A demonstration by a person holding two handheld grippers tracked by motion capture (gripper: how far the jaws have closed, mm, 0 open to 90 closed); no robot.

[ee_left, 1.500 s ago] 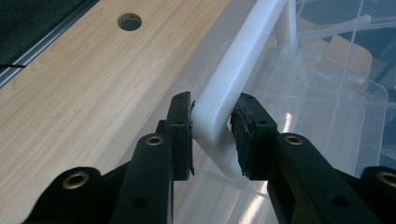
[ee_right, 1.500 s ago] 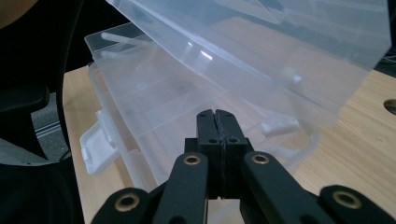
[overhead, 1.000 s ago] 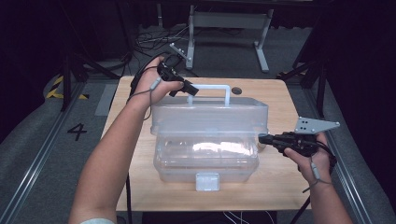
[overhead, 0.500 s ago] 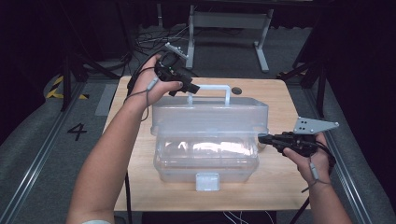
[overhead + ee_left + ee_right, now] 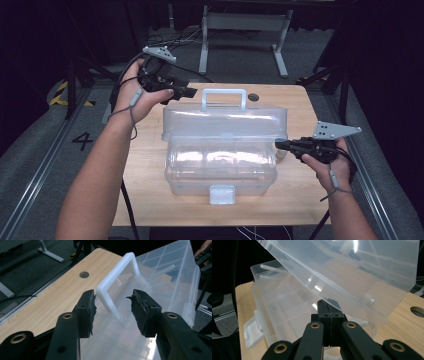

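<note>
Hovering off the far left corner of the clear plastic box point(image 5: 220, 150), the left tool point(image 5: 192, 92) sits in the person's left hand point(image 5: 137, 97), its grey plate on top and its cable trailing down past the wrist. Its jaws stand apart with nothing between them; in the left gripper view they frame the near post of the white handle point(image 5: 117, 281) without touching it, the handle lying just beyond the pads.

Moving rightward, the box stands in the middle of the wooden counter point(image 5: 150, 200). Its lid point(image 5: 225, 122) is raised and tilted back, with the white handle on its upper edge toward the far side of the counter. The lower tub lies open toward the person, and a white latch point(image 5: 222, 194) hangs at the middle of its front wall. A round hole point(image 5: 253, 97) is cut in the counter just beyond the handle.

At the right end of the box, the right tool point(image 5: 280, 145) is held in the person's right hand point(image 5: 330, 162), pointing left at the side of the box. Its jaws are pressed together; in the right gripper view they meet tightly right under the slanting edge of the lid, at the box's end wall, but whether a bit of plastic is pinched between them cannot be told.
</note>
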